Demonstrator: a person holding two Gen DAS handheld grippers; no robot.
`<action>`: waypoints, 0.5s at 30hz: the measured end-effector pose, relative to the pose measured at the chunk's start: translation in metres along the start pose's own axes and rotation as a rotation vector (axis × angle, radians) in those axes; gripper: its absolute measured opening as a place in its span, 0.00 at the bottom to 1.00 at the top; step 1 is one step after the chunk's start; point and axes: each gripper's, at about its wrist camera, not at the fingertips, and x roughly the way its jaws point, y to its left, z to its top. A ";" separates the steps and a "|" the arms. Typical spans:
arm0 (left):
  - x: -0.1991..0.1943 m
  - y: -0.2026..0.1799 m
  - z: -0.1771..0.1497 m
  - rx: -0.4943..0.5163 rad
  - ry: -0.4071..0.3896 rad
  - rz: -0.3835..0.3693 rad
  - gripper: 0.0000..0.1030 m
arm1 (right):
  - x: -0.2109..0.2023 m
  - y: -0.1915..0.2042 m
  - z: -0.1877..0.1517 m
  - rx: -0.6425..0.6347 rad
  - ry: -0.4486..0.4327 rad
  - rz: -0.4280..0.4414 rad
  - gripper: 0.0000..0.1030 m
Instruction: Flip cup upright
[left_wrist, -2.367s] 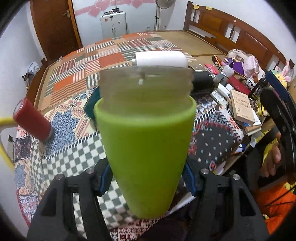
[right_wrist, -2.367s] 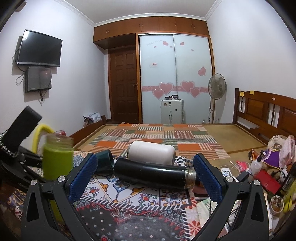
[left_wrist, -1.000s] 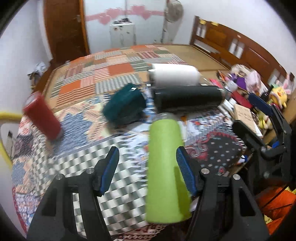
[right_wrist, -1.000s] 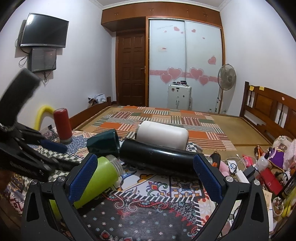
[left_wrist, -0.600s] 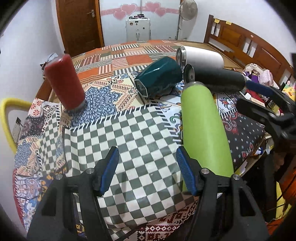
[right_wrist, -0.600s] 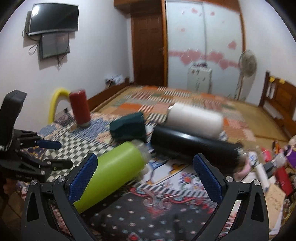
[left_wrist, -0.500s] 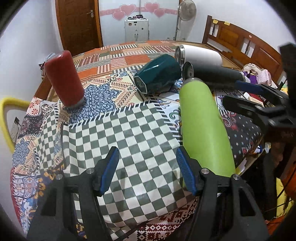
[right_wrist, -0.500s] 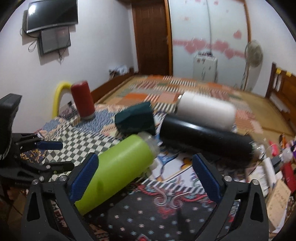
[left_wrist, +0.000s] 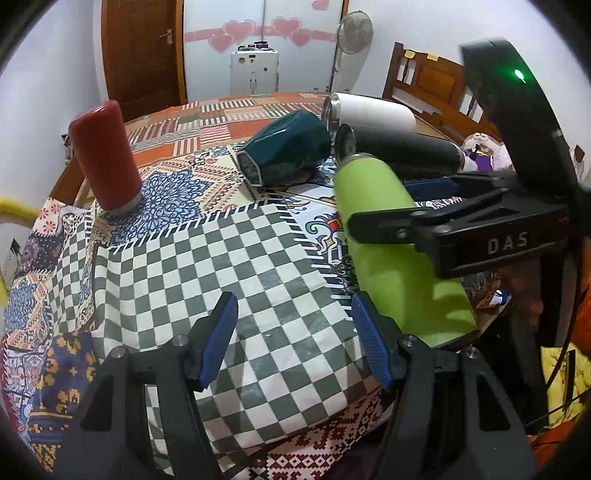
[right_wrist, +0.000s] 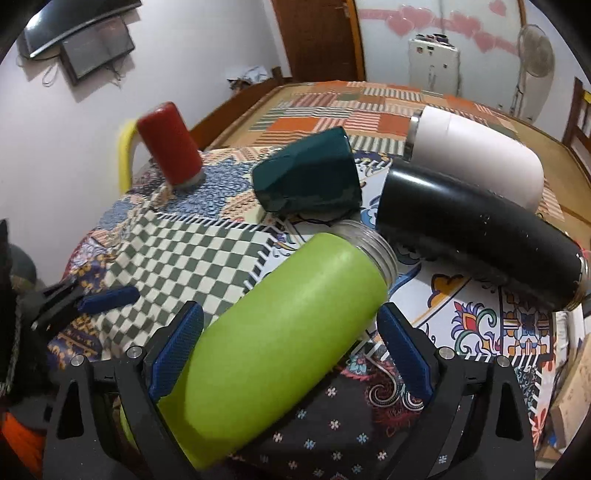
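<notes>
On the patchwork tablecloth (left_wrist: 236, 280) the lime-green cylindrical cup with a clear threaded glass rim (right_wrist: 280, 332) now lies on its side, mouth toward 1 o'clock in the right wrist view; 2.4 s ago it was upright in the left gripper's clamp. Left gripper (left_wrist: 295, 343) has since let go: jaws spread, nothing between them, cup just off its 2 o'clock side. Right gripper (right_wrist: 291, 347) has moved in from further back and now straddles the cup body, blue pads (right_wrist: 404, 354) either side, jaws wide; contact with the cup cannot be told.

Around: dark teal faceted mug (left_wrist: 288, 151) on its side at 12 o'clock of the cup mouth; black matte cylindrical flask (right_wrist: 476, 236) lying at 2 o'clock, near the rim; white cylindrical tumbler (right_wrist: 476, 155) lying just behind the flask. Red cylindrical bottle (left_wrist: 105, 155) stands inverted at 10 o'clock, well apart. Flask and mug crowd the cup's mouth end.
</notes>
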 end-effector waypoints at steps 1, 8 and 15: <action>0.001 -0.002 0.000 0.007 -0.004 -0.001 0.62 | 0.001 0.001 0.001 -0.009 0.013 0.003 0.90; 0.002 0.003 0.001 -0.019 -0.009 0.008 0.62 | 0.020 0.006 0.010 -0.029 0.127 0.049 0.87; -0.014 0.019 -0.001 -0.072 -0.041 0.050 0.62 | 0.014 0.009 0.016 -0.047 0.139 0.110 0.62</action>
